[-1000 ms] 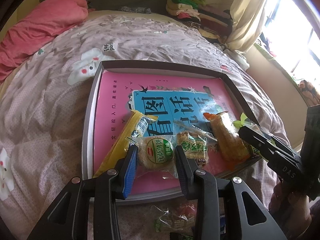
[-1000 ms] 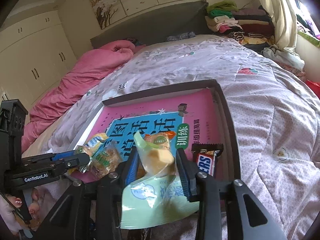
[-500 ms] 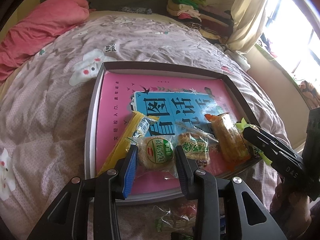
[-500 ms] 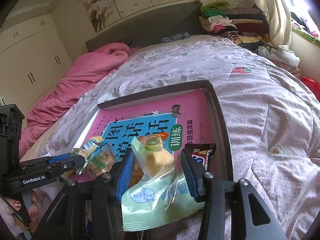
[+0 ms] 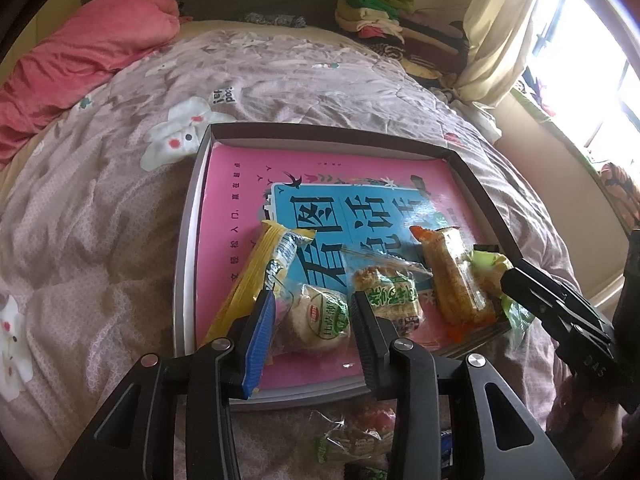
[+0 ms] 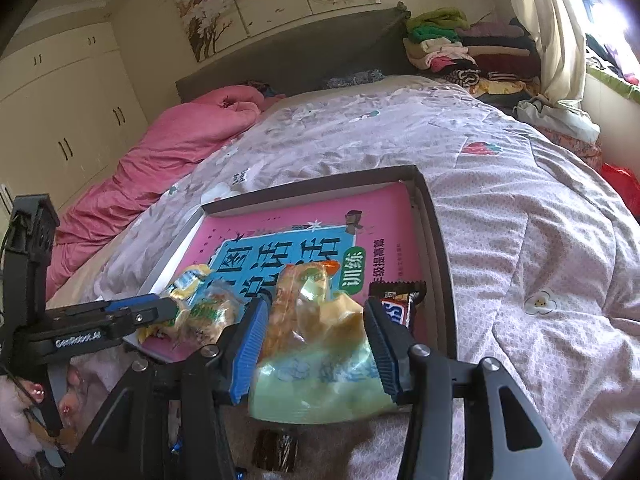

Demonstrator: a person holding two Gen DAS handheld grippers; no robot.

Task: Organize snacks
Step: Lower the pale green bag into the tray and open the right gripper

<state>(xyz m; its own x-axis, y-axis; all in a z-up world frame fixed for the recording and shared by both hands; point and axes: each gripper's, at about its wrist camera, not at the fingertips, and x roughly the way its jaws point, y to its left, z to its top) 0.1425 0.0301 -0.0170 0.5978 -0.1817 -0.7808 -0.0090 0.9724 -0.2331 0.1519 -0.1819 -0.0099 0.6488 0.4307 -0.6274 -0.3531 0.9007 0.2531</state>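
Note:
A grey tray [image 5: 188, 264] holding a pink book [image 5: 240, 200] lies on the bed. My left gripper [image 5: 312, 320] is shut on a round cracker packet [image 5: 320, 312] resting at the tray's near edge. Beside it lie a long yellow packet [image 5: 260, 268], a green-labelled crisp cake [image 5: 390, 296] and an orange-tipped stick packet [image 5: 452, 276]. My right gripper [image 6: 316, 332] stands open around a pale green bag [image 6: 320, 372] that rests on the tray's near corner, its pads just off the wrapper. A chocolate bar [image 6: 396, 304] lies right of it.
Loose snacks [image 5: 360, 436] and a small brown packet [image 6: 276, 450] lie on the quilt in front of the tray. A pink blanket [image 5: 80, 52] sits far left, folded clothes [image 5: 380, 12] at the headboard. A hand [image 6: 24, 400] holds the left gripper.
The right gripper's jaws have spread apart and let go of the pale green bag, which has settled lower between them. The left gripper and its packet have kept still.

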